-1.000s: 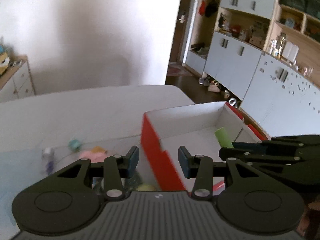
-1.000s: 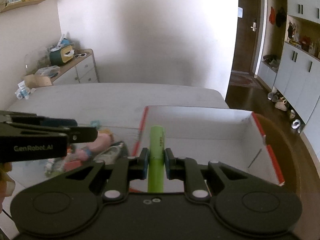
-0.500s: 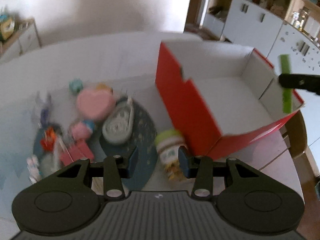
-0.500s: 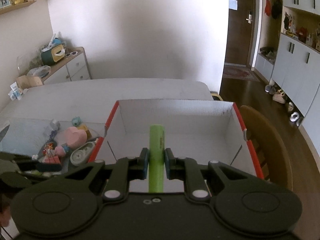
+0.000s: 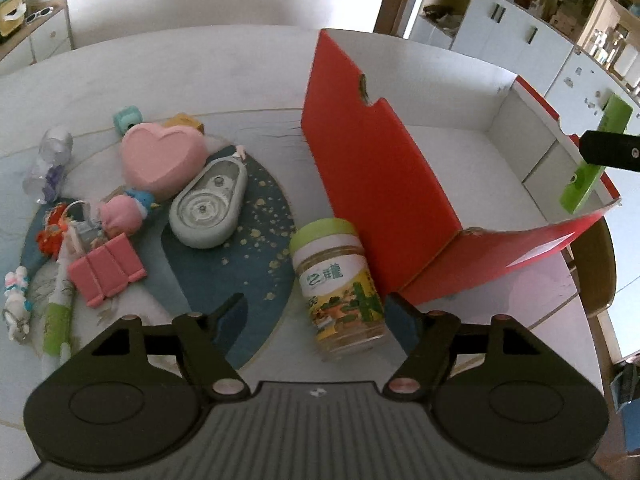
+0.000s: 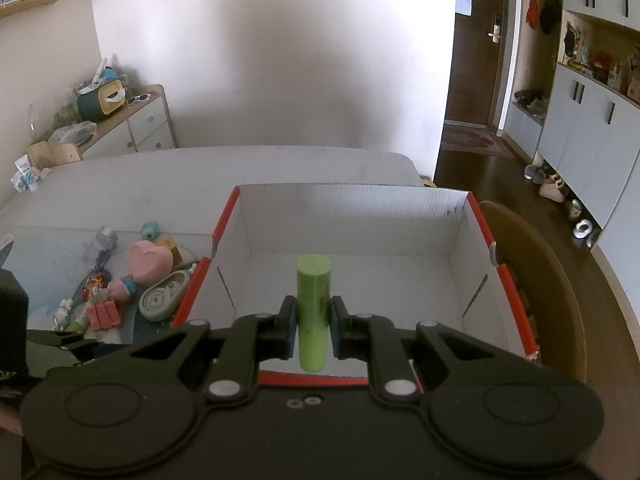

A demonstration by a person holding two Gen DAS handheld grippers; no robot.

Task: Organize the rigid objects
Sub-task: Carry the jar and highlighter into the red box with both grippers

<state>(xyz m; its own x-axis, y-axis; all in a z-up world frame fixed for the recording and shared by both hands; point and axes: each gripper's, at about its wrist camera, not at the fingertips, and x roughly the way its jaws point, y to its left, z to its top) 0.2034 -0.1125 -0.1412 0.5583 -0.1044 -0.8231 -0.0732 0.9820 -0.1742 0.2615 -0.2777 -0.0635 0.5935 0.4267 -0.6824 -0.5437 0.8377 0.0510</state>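
- Green cylindrical plastic tube (image 6: 314, 312) is held upright, clamped between the two pads of the right gripper (image 6: 313, 330), above the near edge of the red cardboard box with white interior (image 6: 456, 216); the same tube is seen over the box's near right corner in the left wrist view (image 5: 596, 160).
- Left gripper (image 5: 316, 316) is spread wide and grasps nothing; the clear jar with a green lid and yellow label (image 5: 338, 284) stands between its fingers, contact not discernible.
- Progress, as judged: early. Box floor appears bare; release of the tube is not yet done.
- Left to sort on the white table (image 5: 160, 64): pink heart-shaped box (image 5: 162, 158), grey-green oval case (image 5: 208, 210), pink ridged block (image 5: 106, 272), small toys.
- Hidden: box's near inner wall; the toy pile is too small and cluttered to identify.
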